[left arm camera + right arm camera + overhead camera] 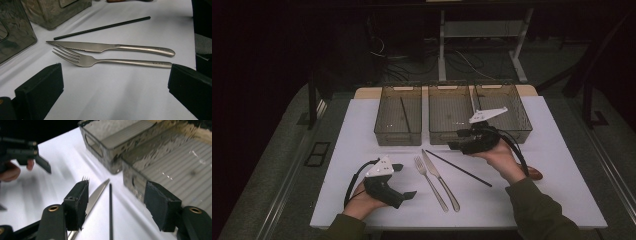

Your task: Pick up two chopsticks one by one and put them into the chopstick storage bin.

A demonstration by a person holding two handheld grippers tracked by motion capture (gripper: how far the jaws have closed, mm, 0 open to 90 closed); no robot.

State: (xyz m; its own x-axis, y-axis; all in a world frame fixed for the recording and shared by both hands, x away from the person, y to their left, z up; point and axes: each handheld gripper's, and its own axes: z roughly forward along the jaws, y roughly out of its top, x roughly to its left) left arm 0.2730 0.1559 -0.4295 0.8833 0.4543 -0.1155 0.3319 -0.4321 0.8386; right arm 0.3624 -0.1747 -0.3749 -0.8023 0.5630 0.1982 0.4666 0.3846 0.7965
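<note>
Right hand-held gripper (pixel 457 145): it hangs above the counter (pixel 362 130), in front of the middle bin; its jaws stand apart with nothing between them. In the right gripper view the black stick and the knife tip lie under the gap.
Left hand-held gripper (pixel 404 181): low over the counter at the near left, jaws wide and empty, pointing toward the cutlery.
Black stick (pixel 459 168): it lies flat on the counter, slanting from near the knife tip toward the right hand (pixel 502 157); it is just beside the knife and I cannot tell if they touch.
Knife (pixel 441 179): flat on the counter, the tip toward the bins, just right of the fork.
Fork (pixel 430 182): flat beside the knife, almost parallel, tines toward the bins.
Left bin (pixel 398 116): at the far side; a thin dark stick lies inside.
Middle bin (pixel 450 114): just right of the left bin.
Right bin (pixel 507 111): touching the middle bin on its right.
</note>
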